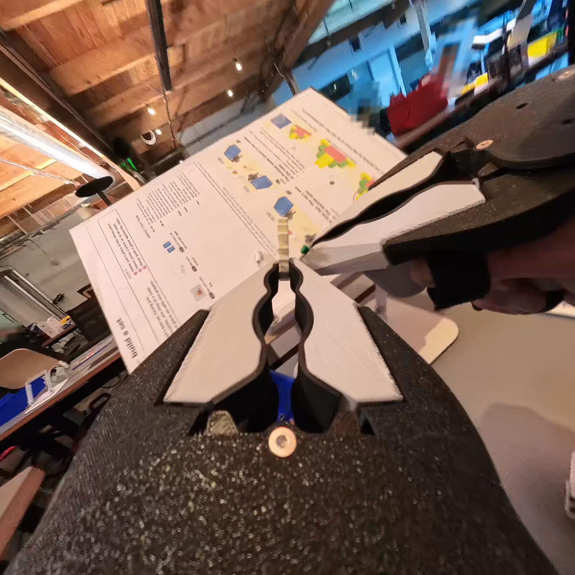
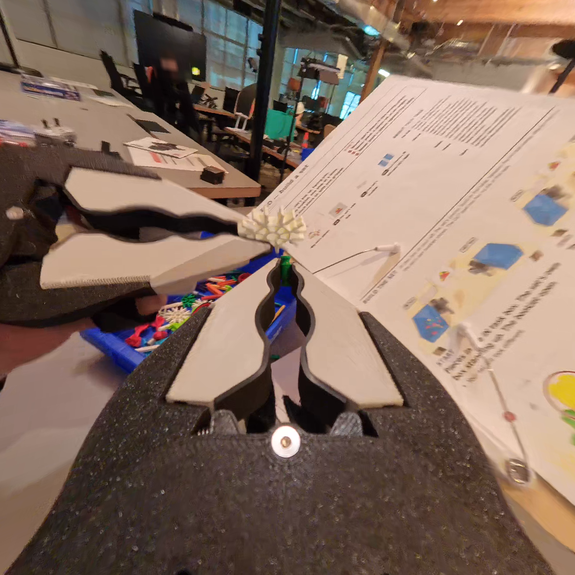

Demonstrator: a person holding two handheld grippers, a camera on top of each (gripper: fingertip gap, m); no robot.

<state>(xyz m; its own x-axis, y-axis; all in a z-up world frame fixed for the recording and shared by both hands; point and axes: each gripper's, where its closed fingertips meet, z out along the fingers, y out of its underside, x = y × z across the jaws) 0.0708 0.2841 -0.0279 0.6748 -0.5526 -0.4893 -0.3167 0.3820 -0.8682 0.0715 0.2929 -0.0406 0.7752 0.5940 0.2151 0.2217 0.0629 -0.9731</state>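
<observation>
**A:** Behind the two tools, what fills the view?

**B:** A big printed sheet [image 2: 435,193], propped at a slant on a wire stand, with coloured pictures on it. Below it lies a grey table [image 2: 46,420], and on that sits a blue bin [image 2: 121,345] full of mixed plastic building pieces: red, green, white and orange.

**A:** And the tools themselves?

**B:** Both are raised in front of the sheet, with their tips nearly meeting. The left gripper [image 1: 283,269] has its fingers pressed onto a white snowflake connector [image 1: 282,239]. Its own camera sees the connector edge-on, standing out past the fingertips. The right wrist view shows its spokes fanned out flat.

**A:** The right one?

**B:** The right gripper [image 2: 284,264] pinches a short green rod [image 2: 285,271] at the very tips, and only a stub shows. The rod's free end sits just beside the connector's rim. Motion blur makes it impossible to tell whether they touch.
</observation>
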